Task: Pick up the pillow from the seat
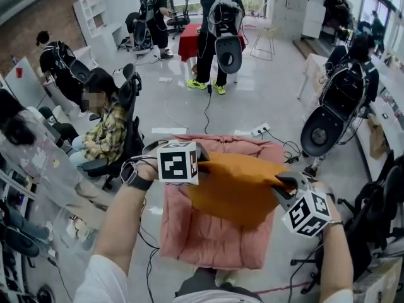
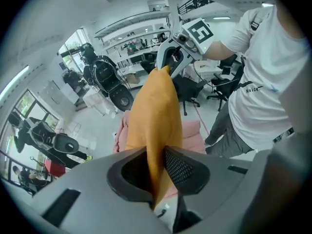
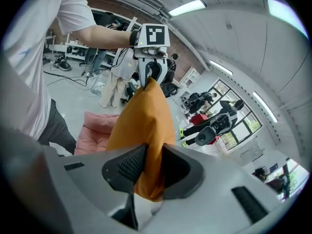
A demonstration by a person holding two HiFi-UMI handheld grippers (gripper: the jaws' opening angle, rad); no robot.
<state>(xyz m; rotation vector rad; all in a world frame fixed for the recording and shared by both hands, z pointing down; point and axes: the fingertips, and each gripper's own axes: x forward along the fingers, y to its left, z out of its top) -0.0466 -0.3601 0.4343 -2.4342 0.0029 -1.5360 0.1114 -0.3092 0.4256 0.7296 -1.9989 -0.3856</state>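
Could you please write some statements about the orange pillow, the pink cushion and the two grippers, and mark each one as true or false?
1. Both the left gripper and the right gripper grip the orange pillow. True.
2. The orange pillow lies flat on the pink cushion. False: it is held up above the cushion, between the two grippers.
3. The left gripper's jaws are empty. False: they are shut on an edge of the pillow.
4. The grippers hold opposite ends of the pillow. True.

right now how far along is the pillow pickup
Done: the left tongs and right tongs each clamp an end of the orange pillow, and it hangs clear above the pink seat cushion. In hand: holding it aloft. Left: little, probably just carrying it away.
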